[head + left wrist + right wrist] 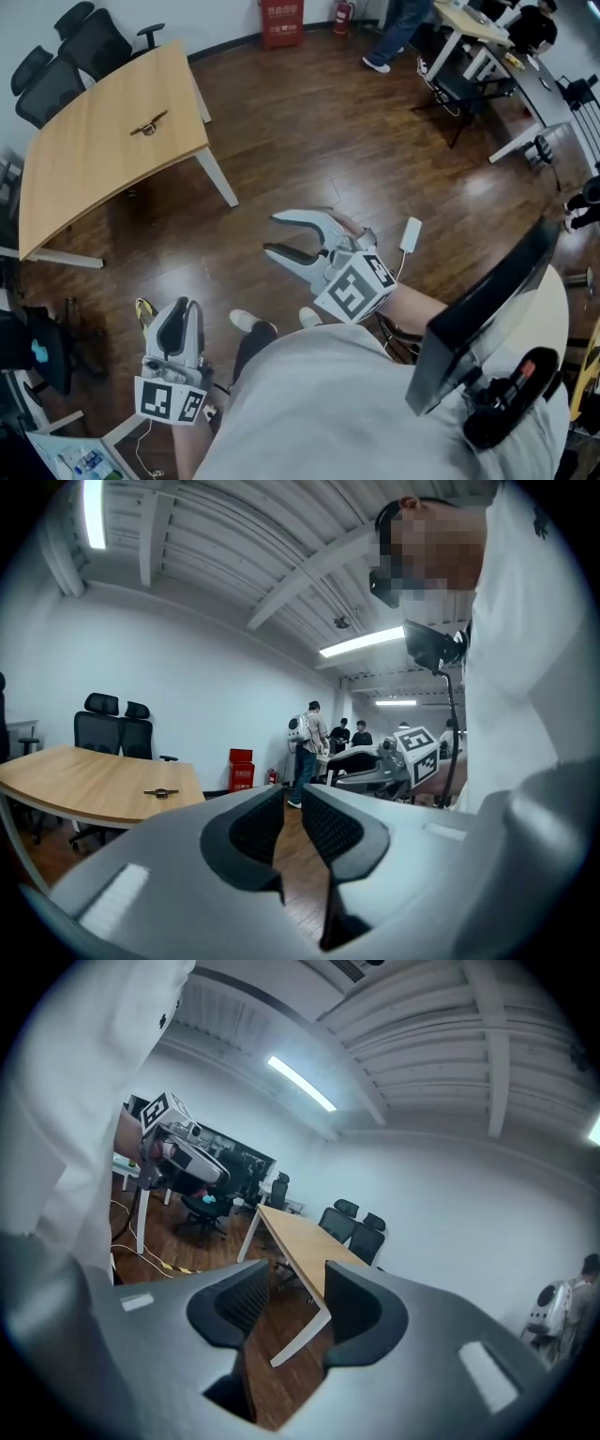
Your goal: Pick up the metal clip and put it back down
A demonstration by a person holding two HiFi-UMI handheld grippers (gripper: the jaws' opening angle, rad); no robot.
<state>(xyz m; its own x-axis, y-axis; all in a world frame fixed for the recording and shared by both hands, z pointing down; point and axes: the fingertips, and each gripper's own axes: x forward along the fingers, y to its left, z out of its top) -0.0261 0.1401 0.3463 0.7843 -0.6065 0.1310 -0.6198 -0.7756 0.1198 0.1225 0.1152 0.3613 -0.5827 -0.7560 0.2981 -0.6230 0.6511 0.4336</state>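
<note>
you stand well apart from the worktop (94, 159), so walk up to it first. the metal clip (148, 125) lies flat and alone on the bare wood, at the far left of the room. lead with the right gripper (272, 233): its jaws stand wide with nothing between them, which suits a low, thin piece. come down level and straddle the clip's middle before squeezing. the left gripper (180, 307) hangs near your left leg, jaws narrow and empty. no container sits on the worktop; the red box (281, 21) at the far wall hides its contents.
</note>
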